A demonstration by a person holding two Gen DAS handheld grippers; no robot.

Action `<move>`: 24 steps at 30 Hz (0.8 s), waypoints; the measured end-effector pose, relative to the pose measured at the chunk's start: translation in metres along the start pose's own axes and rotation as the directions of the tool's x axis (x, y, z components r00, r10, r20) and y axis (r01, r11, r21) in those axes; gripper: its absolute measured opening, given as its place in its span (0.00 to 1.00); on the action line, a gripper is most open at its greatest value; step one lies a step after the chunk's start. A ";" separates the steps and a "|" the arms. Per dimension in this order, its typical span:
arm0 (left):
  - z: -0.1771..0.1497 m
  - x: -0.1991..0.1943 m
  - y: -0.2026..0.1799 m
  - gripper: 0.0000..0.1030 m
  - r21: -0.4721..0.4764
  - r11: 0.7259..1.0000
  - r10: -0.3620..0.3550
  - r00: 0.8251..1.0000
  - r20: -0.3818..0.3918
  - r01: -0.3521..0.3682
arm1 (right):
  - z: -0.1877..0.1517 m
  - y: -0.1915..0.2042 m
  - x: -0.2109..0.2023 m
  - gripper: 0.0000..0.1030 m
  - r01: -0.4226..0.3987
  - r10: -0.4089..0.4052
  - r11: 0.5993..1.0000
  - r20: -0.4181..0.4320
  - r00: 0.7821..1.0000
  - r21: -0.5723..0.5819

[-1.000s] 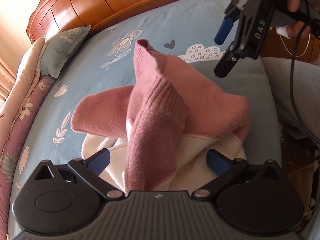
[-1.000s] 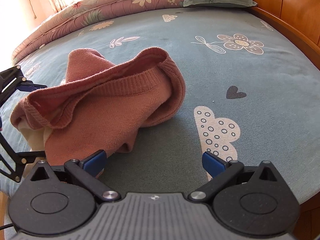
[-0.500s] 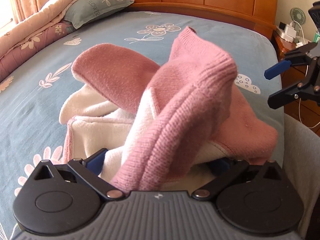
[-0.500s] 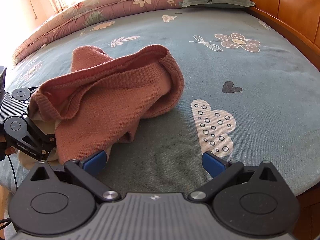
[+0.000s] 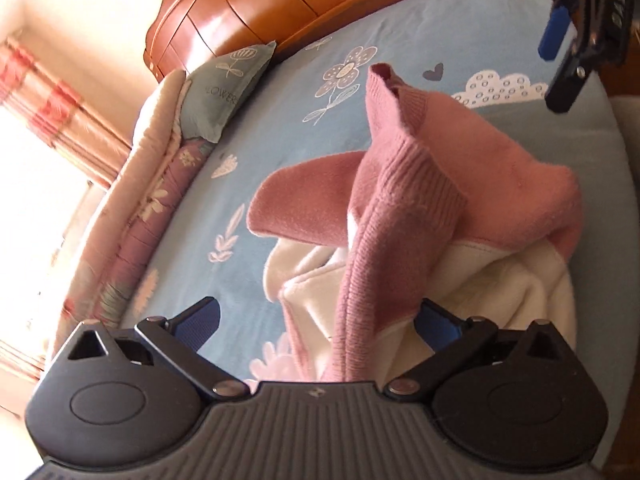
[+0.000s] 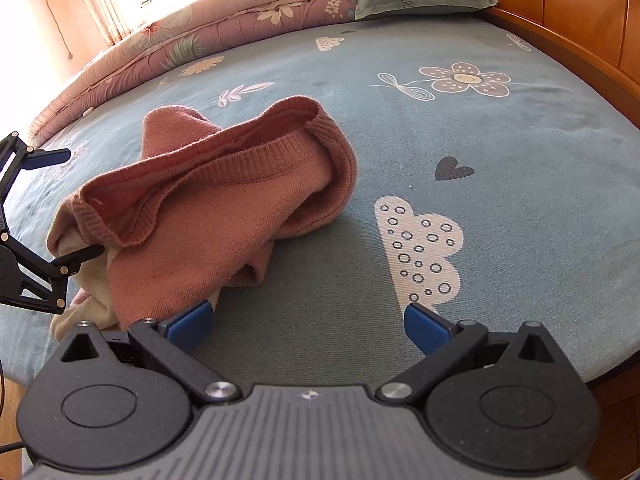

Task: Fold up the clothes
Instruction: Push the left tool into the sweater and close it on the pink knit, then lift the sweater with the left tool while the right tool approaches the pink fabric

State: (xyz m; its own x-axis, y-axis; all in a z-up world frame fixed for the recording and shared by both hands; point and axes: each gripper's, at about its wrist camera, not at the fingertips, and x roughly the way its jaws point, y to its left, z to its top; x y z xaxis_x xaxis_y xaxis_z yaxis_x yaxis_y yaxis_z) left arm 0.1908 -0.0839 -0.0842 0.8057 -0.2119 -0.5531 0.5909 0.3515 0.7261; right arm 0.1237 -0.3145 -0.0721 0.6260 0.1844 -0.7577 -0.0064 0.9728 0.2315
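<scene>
Pink sweater (image 6: 224, 208) bunched on bed (image 6: 500, 152). Left gripper (image 5: 316, 322) wide open around ribbed hem, gripping nothing. Right gripper (image 6: 308, 326) wide open, empty, beside sweater. Risk: closing left pinches several layers together.

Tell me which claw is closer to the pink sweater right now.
Left. The left claw is right at the pink sweater, its ribbed hem running between the open fingers. The right claw hovers open just beside the sweater, over bare bedsheet.
</scene>
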 end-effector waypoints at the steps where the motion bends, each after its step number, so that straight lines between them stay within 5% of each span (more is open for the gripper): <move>1: 0.002 0.004 -0.005 1.00 0.049 0.998 0.048 0.999 -0.013 -0.047 | -0.001 0.000 -0.001 1.00 -0.003 0.003 1.000 0.003 1.000 0.001; 3: 0.005 0.006 -0.014 0.93 0.089 0.994 0.067 0.998 -0.015 -0.065 | -0.002 0.000 -0.005 1.00 -0.005 0.005 1.000 0.011 1.000 -0.002; 5: 0.009 0.004 -0.025 0.72 0.116 0.993 0.024 1.000 -0.008 -0.023 | -0.004 0.000 -0.008 1.00 -0.002 0.003 1.000 0.015 1.000 -0.005; 7: 0.011 0.001 -0.038 0.41 0.157 0.988 -0.005 1.000 -0.004 0.005 | -0.006 -0.002 -0.009 1.00 0.002 -0.002 1.000 0.017 1.000 0.000; 10: 0.010 -0.001 -0.055 0.21 0.167 0.986 -0.007 1.000 -0.005 0.007 | -0.007 -0.004 -0.009 1.00 -0.001 0.001 1.000 0.014 1.000 0.015; 15: -0.001 -0.012 -0.076 0.13 0.135 0.991 0.019 1.000 0.007 -0.020 | -0.009 0.001 -0.011 1.00 0.000 0.001 1.000 0.032 0.999 -0.021; 18: 0.000 -0.015 -0.061 0.20 0.132 0.991 0.013 1.000 0.010 -0.015 | -0.009 0.005 -0.012 1.00 0.003 0.000 0.999 0.047 0.999 -0.052; 21: 0.002 -0.016 -0.030 0.17 -0.020 1.000 -0.013 1.000 -0.007 0.013 | -0.010 0.009 -0.013 1.00 0.006 -0.001 0.996 0.063 0.998 -0.084; 24: -0.003 -0.020 -0.020 0.11 -0.053 0.998 -0.028 0.999 -0.017 0.027 | -0.009 0.014 -0.014 1.00 0.009 0.001 0.993 0.079 0.997 -0.120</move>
State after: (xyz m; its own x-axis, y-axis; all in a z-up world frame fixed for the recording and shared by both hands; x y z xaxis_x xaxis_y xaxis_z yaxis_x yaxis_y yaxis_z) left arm 0.1626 -0.0838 -0.0891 0.7881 -0.2061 -0.5800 0.6094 0.3934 0.6883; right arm 0.1083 -0.3019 -0.0638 0.6854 0.1736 -0.7072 -0.0947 0.9842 0.1497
